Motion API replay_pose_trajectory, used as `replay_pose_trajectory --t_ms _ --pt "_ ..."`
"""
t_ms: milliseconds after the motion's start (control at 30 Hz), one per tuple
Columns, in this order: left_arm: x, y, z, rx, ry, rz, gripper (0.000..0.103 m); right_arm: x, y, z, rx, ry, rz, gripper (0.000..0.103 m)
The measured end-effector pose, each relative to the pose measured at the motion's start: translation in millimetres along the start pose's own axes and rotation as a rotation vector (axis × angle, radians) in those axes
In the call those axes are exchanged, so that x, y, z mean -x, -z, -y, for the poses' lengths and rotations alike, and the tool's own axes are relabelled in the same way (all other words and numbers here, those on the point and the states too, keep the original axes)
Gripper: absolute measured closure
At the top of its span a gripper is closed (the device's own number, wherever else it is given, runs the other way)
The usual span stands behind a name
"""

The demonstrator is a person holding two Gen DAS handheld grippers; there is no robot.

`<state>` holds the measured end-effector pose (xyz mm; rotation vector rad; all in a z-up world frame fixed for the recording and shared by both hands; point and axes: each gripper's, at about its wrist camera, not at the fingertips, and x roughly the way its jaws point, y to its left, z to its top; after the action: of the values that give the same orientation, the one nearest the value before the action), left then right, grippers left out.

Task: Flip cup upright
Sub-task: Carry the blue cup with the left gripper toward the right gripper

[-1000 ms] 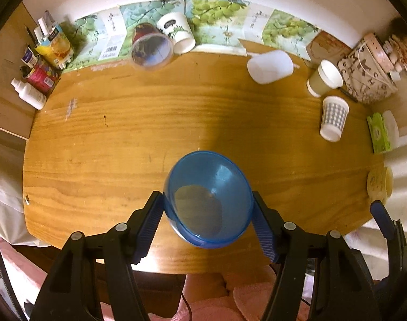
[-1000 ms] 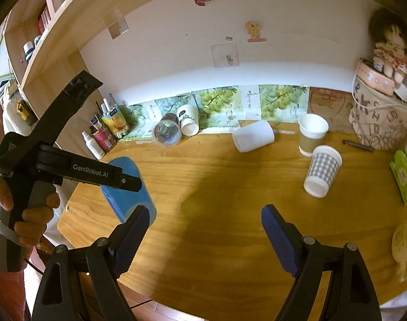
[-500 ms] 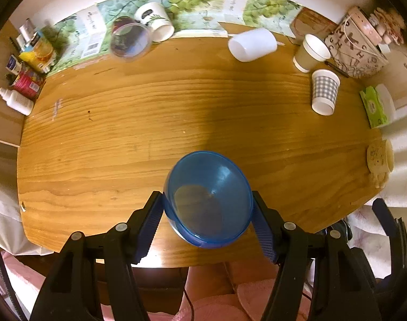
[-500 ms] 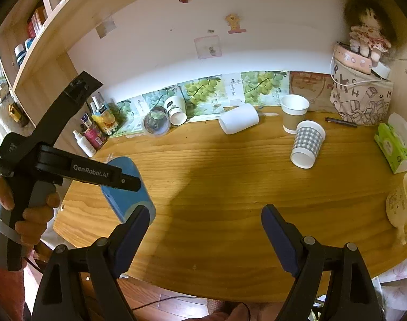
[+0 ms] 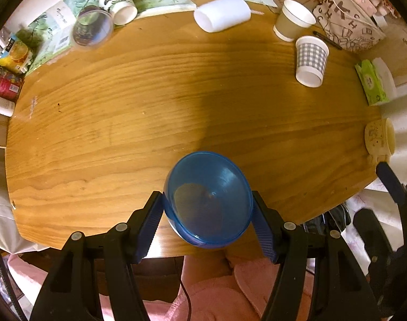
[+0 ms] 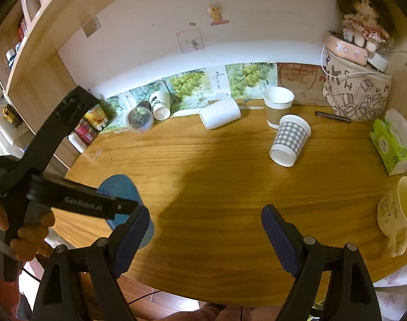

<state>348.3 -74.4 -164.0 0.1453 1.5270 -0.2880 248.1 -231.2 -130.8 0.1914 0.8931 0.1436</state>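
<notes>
— Both grippers have drifted across the wooden table (image 5: 101, 139) since a second ago; the left gripper (image 5: 207, 218) has sunk a little, its grip unchanged.

— Where's the cup?

— The blue plastic cup (image 5: 208, 200) is clamped between the left pads, mouth toward the camera, over the table's near edge. The right gripper (image 6: 204, 235) stands apart with nothing between its jaws.

— Farther out?

— A checked paper cup (image 6: 290, 140) lies tipped near an upright brown one (image 6: 277, 107); a white cup (image 6: 221, 113) lies on its side at the back.
</notes>
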Motion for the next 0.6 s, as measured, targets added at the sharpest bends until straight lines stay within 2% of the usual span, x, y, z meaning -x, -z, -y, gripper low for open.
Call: replay_pose_trajectory --t_ms 133,333,600 --pt "-4.5 -1.8 7.6 -0.005 0.012 0.018 0.035 -4.3 -4.4 15.7 -0.011 0.001 -0.011 0.017" --pt "-12.3 -2.3 14.3 -0.002 0.143 0.106 0.035 -7.6 -12.5 39.4 -0.028 0.021 -0.016 0.017" --pt "-25.3 4.7 16.0 -0.005 0.234 0.200 0.035 -13.5 -20.5 54.1 -0.027 0.049 -0.030 0.017"
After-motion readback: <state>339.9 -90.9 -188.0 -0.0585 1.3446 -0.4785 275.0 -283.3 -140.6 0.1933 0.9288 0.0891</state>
